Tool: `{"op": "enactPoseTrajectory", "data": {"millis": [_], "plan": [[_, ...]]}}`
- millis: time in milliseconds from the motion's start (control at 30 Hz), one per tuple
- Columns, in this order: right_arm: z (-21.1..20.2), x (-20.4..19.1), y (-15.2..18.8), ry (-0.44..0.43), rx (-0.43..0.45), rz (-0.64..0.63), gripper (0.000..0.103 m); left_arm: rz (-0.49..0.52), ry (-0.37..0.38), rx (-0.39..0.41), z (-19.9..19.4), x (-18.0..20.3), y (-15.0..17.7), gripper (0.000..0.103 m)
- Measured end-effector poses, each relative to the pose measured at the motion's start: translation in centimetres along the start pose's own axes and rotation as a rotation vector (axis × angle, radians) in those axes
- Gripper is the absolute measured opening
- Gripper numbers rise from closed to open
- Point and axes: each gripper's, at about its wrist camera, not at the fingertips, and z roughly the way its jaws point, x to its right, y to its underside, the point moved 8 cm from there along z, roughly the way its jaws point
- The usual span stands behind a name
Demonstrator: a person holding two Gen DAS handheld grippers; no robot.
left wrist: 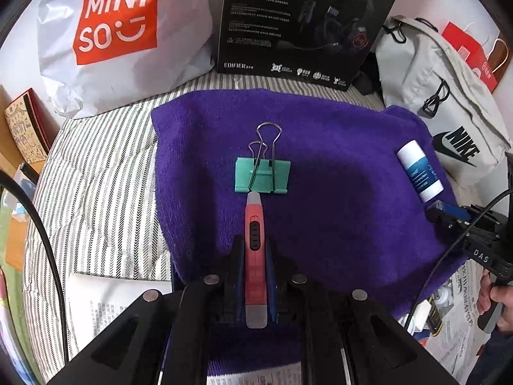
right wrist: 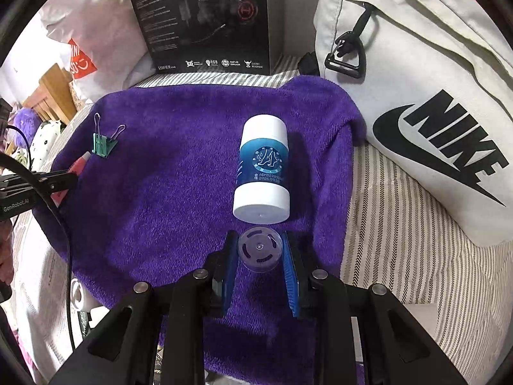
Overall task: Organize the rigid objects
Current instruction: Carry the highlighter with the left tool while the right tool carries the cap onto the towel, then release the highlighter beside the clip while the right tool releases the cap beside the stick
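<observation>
Left gripper (left wrist: 255, 250): jaws clamped on a red utility knife (left wrist: 255, 240), its tip at 12 o'clock, just short of a green binder clip (left wrist: 262, 176) lying on the purple towel (left wrist: 336, 192).

Right gripper (right wrist: 260, 250): blue pads closed on a small clear plastic cap (right wrist: 259, 248) (slotted top facing the camera).

White-and-blue bottle (right wrist: 262, 170): on its side on the towel, at 12 o'clock from the cap, just beyond it.

Nike bag (right wrist: 433, 112): at 2 o'clock, beside the towel.
</observation>
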Motion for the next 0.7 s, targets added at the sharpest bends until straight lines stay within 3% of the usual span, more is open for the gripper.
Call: {"op": "enactPoseTrajectory", "data": {"millis": [567, 700], "plan": [[0.21, -0.59, -0.05, 0.004, 0.007, -0.05, 0.028, 0.041, -0.056, -0.009, 0.72, 0.38, 0.05, 0.013], [0.01, -0.82, 0.15, -0.031, -0.014, -0.046, 0.034, 0.029, -0.035, -0.02, 0.61, 0.45, 0.19, 0.02]]}}
